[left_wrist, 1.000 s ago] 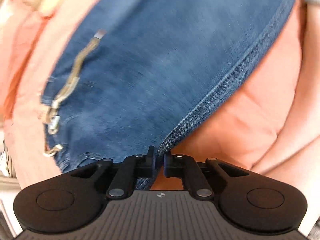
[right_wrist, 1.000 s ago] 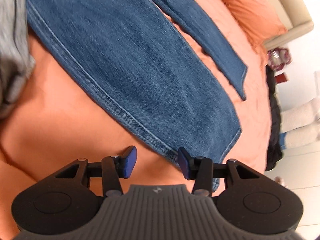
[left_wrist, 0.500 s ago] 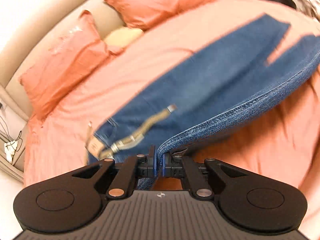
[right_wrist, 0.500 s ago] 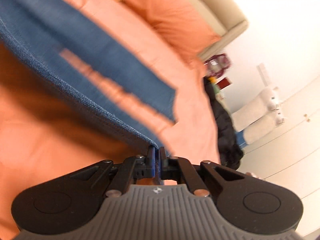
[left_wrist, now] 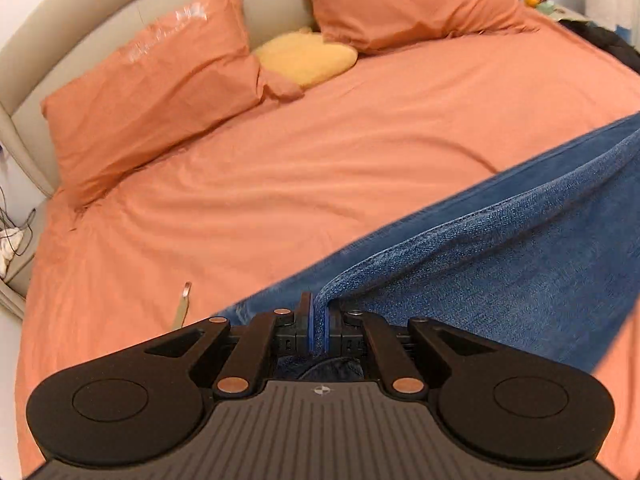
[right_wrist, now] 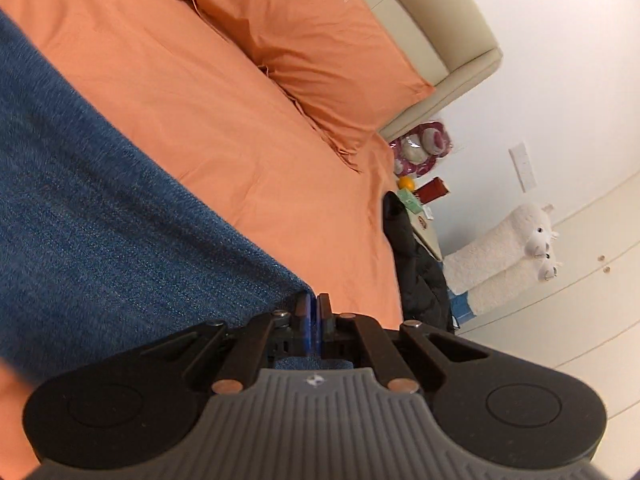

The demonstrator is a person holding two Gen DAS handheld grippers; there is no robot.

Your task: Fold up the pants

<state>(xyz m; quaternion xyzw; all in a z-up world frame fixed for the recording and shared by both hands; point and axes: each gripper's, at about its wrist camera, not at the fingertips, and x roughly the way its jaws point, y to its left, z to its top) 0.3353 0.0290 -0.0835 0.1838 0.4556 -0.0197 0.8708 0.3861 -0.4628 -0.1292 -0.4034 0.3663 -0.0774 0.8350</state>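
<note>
Lifted off the bed (left_wrist: 280,184), jeans (left_wrist: 500,272) hang pinched in both grippers' fingers (left_wrist: 325,320); no writing legible.

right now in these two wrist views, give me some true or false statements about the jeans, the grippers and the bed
1. The left gripper is shut on the edge of the jeans. True.
2. The right gripper is wide open with nothing between its pads. False: it is shut on the denim.
3. The bed sheet is orange. True.
4. The jeans lie fully flat on the sheet. False: the pinched edge is raised off it.
5. A yellow cushion sits between the two orange pillows. True.
6. The pillows are blue. False: they are orange like the sheet.
</note>
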